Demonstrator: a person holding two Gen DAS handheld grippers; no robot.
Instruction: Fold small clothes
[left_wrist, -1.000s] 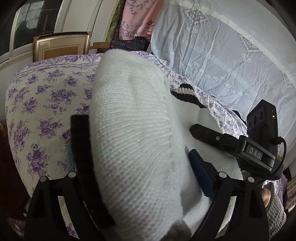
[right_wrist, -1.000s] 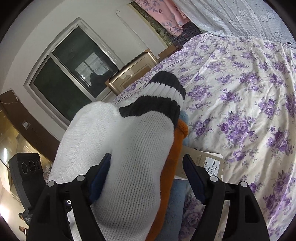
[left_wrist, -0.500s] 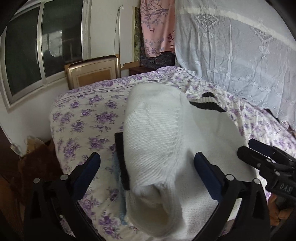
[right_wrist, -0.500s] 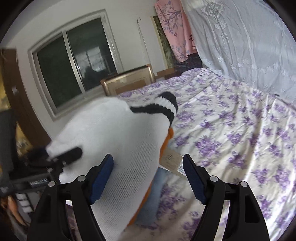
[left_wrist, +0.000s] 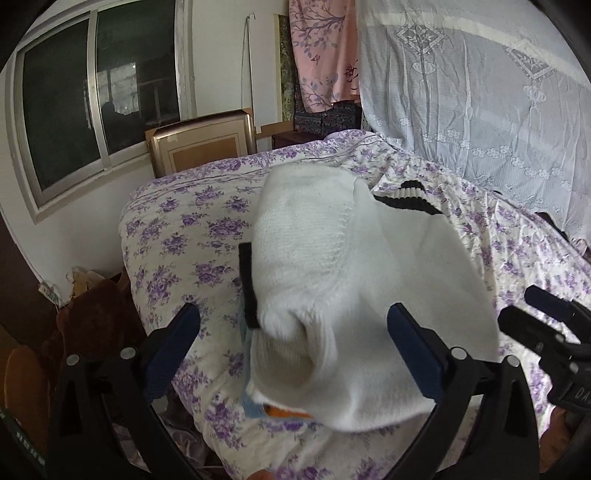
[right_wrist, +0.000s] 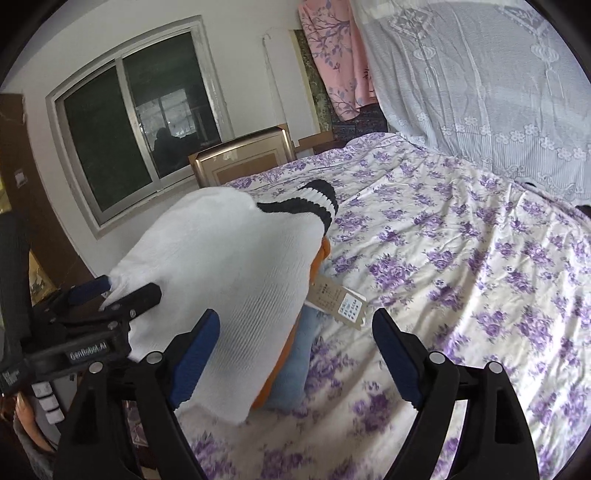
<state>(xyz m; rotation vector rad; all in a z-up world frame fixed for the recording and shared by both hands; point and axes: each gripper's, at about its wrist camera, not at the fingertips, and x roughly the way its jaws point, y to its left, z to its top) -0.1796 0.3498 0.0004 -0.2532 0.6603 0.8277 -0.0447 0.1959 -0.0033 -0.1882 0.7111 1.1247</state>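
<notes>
A folded white knit sweater (left_wrist: 354, 295) with black and white striped cuffs (left_wrist: 406, 197) lies on top of a pile on the floral bed; it also shows in the right wrist view (right_wrist: 229, 273). Under it are an orange garment (right_wrist: 317, 258) and a light blue one (right_wrist: 295, 362), with a paper tag (right_wrist: 340, 301) sticking out. My left gripper (left_wrist: 295, 350) is open and empty, just in front of the sweater. My right gripper (right_wrist: 295, 350) is open and empty beside the pile. The left gripper also shows in the right wrist view (right_wrist: 110, 295).
The bed (right_wrist: 461, 258) with purple flowered sheet stretches to the right. A white lace curtain (right_wrist: 498, 92) hangs behind it. A gold-framed board (left_wrist: 201, 147) and a window (left_wrist: 92, 103) stand at the bed's far end. Brown clutter (left_wrist: 85, 325) sits on the floor at left.
Both grippers have let go of the white sweater and pulled back from it, jaws now wide. The sweater has settled onto the pile.
</notes>
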